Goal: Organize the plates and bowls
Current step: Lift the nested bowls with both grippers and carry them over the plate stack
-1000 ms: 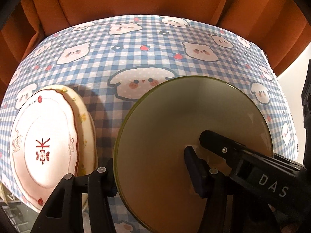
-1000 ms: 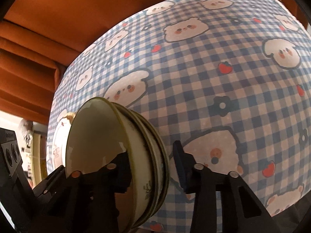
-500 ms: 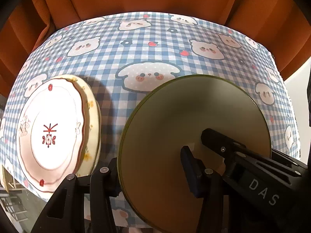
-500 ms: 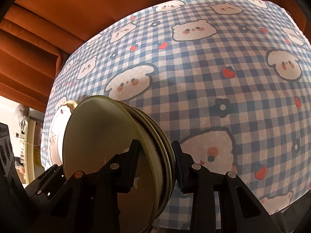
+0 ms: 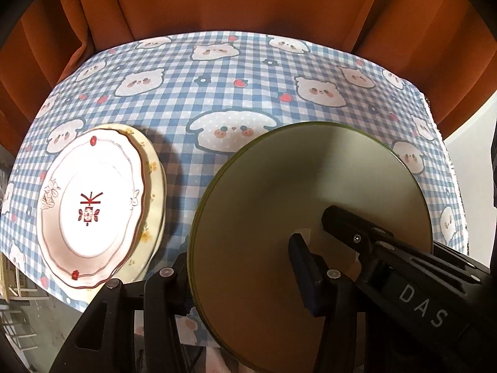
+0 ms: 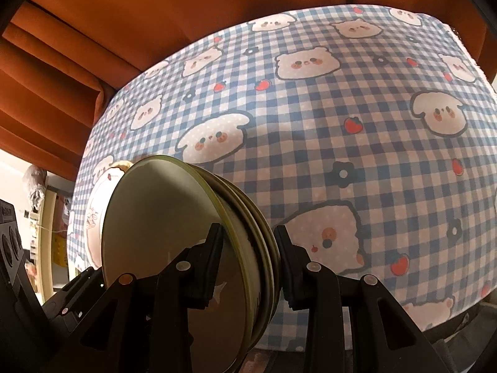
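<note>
A stack of green-rimmed bowls [image 5: 279,211] hangs tilted above the table, held from both sides. My left gripper [image 5: 245,279] is shut on its near-left rim, with one finger outside the wall and the other inside the top bowl. My right gripper [image 6: 248,255] is shut on the opposite rim, clamping several nested bowl walls [image 6: 248,217]. Its upper finger [image 5: 351,227] reaches into the top bowl from the right. A white plate with a red motif [image 5: 90,208] lies on a yellow floral plate [image 5: 155,186] at the table's left.
The table wears a blue checked cloth with bear prints [image 5: 248,87] and is bare right of the plates. An orange curtain [image 5: 248,0] hangs behind it. The plate stack [image 6: 93,211] sits near the table's left edge, with room clutter beyond.
Both grippers have lifted the bowl stack higher off the cloth, and the table looks farther away. The plates have not moved.
</note>
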